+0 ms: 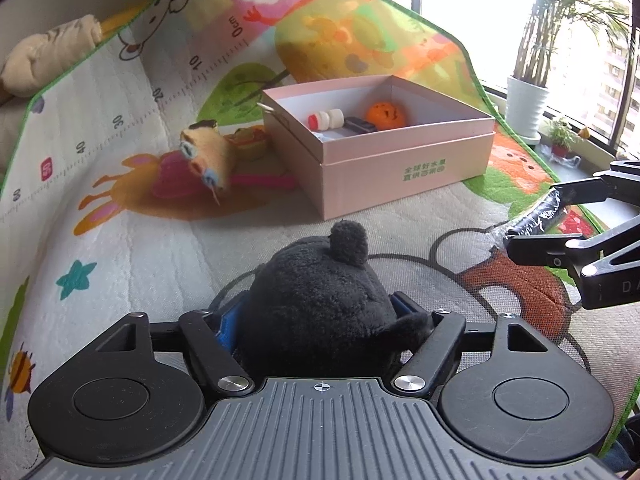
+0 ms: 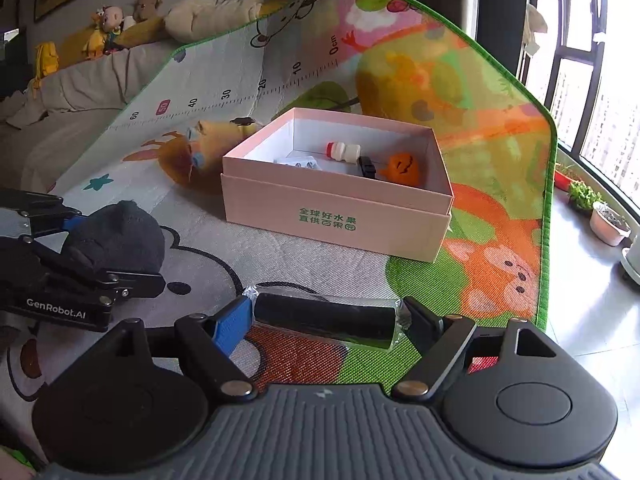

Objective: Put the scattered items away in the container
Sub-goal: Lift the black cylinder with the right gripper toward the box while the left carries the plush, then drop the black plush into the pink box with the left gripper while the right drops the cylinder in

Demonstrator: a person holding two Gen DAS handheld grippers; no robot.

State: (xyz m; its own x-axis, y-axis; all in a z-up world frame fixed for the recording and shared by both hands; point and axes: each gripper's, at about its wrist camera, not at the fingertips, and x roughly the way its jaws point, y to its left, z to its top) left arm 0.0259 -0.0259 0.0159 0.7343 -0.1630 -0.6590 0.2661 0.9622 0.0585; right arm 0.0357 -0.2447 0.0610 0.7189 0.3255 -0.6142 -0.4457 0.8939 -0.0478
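Left gripper (image 1: 320, 320): my jaws are clamping the black plush (image 1: 320, 304). Right gripper (image 2: 326, 320): my jaws are gripping the wrapped black roll (image 2: 326, 318) crosswise. Pink box (image 2: 336, 208): sitting ahead of both, holding a bottle (image 2: 344, 151) and an orange toy (image 2: 402, 168). Yellow plush (image 1: 208, 156): lying left of the box.

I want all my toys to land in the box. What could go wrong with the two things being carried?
The black plush toy is soft and round, so it might slip from the left gripper. The right gripper holds the wrapped black roll only by its ends, so it could tip out. The pink box already holds several things, and a dropped toy might bounce off them.
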